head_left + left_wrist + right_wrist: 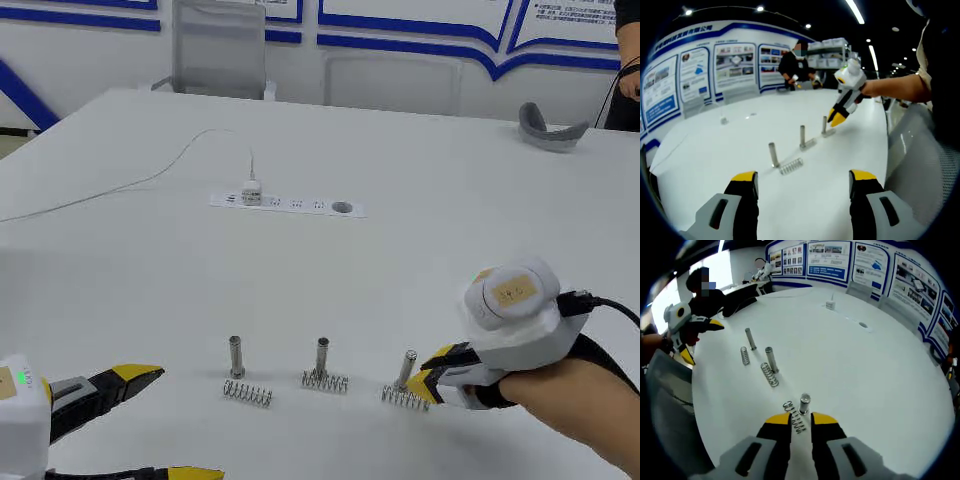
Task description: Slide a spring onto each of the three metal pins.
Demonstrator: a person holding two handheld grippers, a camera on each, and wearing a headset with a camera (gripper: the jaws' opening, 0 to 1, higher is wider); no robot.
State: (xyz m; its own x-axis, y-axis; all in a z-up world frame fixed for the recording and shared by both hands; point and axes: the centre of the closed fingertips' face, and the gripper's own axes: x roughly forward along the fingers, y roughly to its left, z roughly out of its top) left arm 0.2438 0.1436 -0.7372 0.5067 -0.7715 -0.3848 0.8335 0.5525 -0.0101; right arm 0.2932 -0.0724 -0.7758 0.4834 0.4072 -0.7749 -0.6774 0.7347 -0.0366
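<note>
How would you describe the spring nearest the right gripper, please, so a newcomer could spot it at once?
On the white table, nearer than the power strip, three pins stand in a row, springs lying beside them. The wanted spring alone lies at the right gripper's yellow tips.

The three pins (322, 356) are bare metal, smooth, with a dull silver sheen along the shafts. The springs (247, 393) at their six o'clock are thin coiled wire of the same grey metal, glinting at the turns. The tabletop (400, 260) is white and smooth, with a soft satin sheen. The right claw (432, 385) looks like hard plastic, yellow-tipped on matt black; so does the left claw (190, 422). At twelve o'clock, the power strip (290, 203) is white plastic.
</note>
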